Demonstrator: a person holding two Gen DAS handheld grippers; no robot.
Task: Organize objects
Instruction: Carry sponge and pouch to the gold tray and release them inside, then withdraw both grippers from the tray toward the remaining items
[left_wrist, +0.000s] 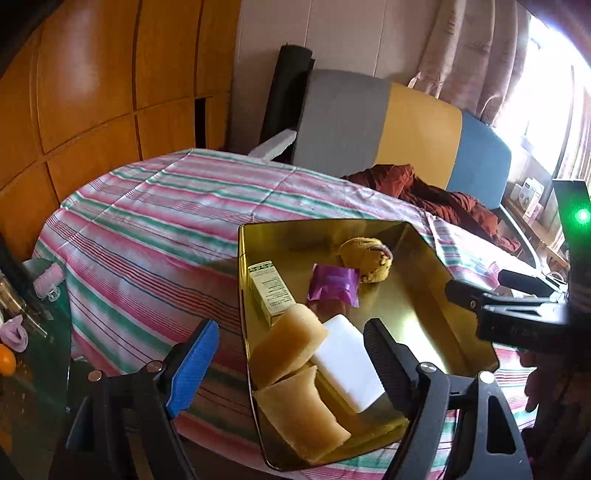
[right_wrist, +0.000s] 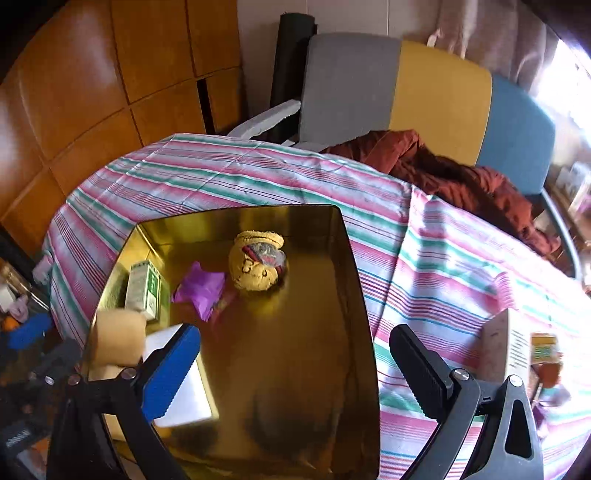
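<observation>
Your left tool (left_wrist: 291, 354) is spread wide with nothing between its fingers, hovering over the near left edge of a shiny gold metal tray (left_wrist: 424, 306) that rests on a tabletop covered by a pink, green and white striped cloth (left_wrist: 155, 206). Your right tool (right_wrist: 295, 362) is likewise wide open and holds nothing, poised above the near half of the same tray. Inside the tray, along its left side, lie a small green and cream cardboard box (left_wrist: 271, 291), a tan sponge block (left_wrist: 288, 343) leaning on a white rectangular bar (left_wrist: 349, 363), and a second tan sponge piece (left_wrist: 303, 413) at the near corner. Toward the middle sits a crumpled purple foil wrapper (left_wrist: 334, 284), and just beyond it a yellow plush toy (left_wrist: 367, 258). From the right wrist view, a pale booklet or carton with printed text (right_wrist: 513, 347) stands on the cloth to the right of the tray, well apart from it. Behind the tabletop, a rust-red garment (left_wrist: 436, 195) is heaped on a grey, yellow and blue sofa (left_wrist: 417, 129), with orange wooden panelling (left_wrist: 92, 92) to the left.
</observation>
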